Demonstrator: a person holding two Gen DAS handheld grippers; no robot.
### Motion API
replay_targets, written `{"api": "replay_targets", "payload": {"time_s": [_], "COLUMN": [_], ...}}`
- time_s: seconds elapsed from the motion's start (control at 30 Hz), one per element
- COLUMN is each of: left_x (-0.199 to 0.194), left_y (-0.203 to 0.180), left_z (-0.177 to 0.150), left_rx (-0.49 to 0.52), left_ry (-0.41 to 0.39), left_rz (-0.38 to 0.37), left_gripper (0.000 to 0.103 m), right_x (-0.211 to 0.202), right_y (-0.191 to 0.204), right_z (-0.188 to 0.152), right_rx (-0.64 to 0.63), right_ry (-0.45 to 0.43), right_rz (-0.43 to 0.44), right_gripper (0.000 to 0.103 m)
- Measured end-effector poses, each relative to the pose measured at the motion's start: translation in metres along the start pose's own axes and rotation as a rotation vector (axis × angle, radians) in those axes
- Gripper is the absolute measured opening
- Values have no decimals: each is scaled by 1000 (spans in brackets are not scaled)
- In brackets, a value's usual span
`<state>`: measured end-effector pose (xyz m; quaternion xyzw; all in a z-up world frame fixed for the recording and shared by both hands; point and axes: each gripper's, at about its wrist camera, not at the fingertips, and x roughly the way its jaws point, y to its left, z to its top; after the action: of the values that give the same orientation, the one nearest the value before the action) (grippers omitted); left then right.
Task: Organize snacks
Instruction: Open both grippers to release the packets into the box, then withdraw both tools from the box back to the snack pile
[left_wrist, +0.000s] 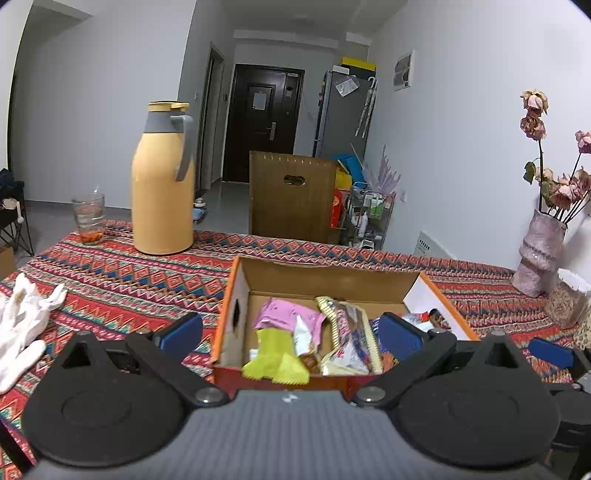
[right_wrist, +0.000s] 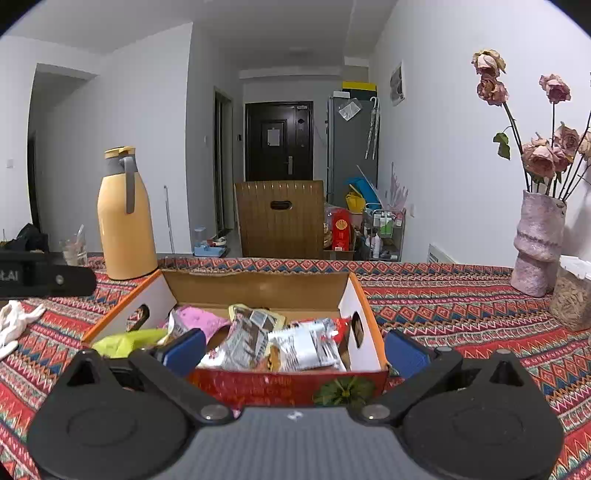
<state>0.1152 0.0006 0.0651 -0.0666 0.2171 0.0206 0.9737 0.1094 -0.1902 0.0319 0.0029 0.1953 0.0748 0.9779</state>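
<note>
the snacks sit heaped in an open cardboard box (left_wrist: 236, 295) on the worktop (left_wrist: 122, 273), which is covered in a patterned red cloth. a pink packet (left_wrist: 284, 314) lies toward the back, a yellow-green packet (left_wrist: 277, 363) against the near wall, and a long striped wrapper (left_wrist: 351, 339) leans across the middle. from the right wrist view a silver and red packet (right_wrist: 306, 343) lies on top at the right side. nothing is sorted yet, so the task looks barely begun.

the left gripper (left_wrist: 291, 332) hovers at the near edge of the box with its fingers spread wide and holding nothing, one blue pad outside the left wall and one over the contents, probably lined up to pick a packet. the right gripper (right_wrist: 295, 350) is likewise wide apart and empty, straddling the box's right part, one pad beyond the right wall.

a yellow thermos (left_wrist: 162, 184) and a glass (left_wrist: 88, 218) stand well behind the box, white gloves (left_wrist: 22, 325) lie to the left, and a vase of dried roses (right_wrist: 539, 243) stands far right, all clear of the reach
</note>
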Motion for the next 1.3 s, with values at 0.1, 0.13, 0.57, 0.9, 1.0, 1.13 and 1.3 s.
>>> {"api": "replay_targets", "payload": {"time_s": [0.1, 0.13, 0.57, 0.9, 1.0, 1.13, 1.3], "left_x": [-7, -9, -17, 0, 3, 6, 7], "left_y": [7, 9, 25, 32, 31, 29, 31], "left_z": [-9, -13, -63, -95, -98, -102, -103], "left_rx": [-3, -6, 28, 38, 47, 61, 45], "left_ry": [17, 23, 125, 197, 199, 195, 200], "left_rz": [-1, 0, 5, 42, 37, 43, 29], "left_gripper": [103, 103, 103, 103, 103, 103, 103], "right_x": [-9, -11, -36, -35, -31, -29, -22], "right_y": [-2, -3, -4, -6, -7, -8, -8], "right_z": [-7, -10, -47, -75, -81, -80, -79], "right_rx": [11, 17, 24, 29, 43, 54, 54], "right_ry": [14, 20, 100, 183, 202, 197, 208], "right_rz": [8, 13, 25, 25, 27, 28, 20], "right_gripper": [103, 103, 103, 103, 103, 103, 103]}}
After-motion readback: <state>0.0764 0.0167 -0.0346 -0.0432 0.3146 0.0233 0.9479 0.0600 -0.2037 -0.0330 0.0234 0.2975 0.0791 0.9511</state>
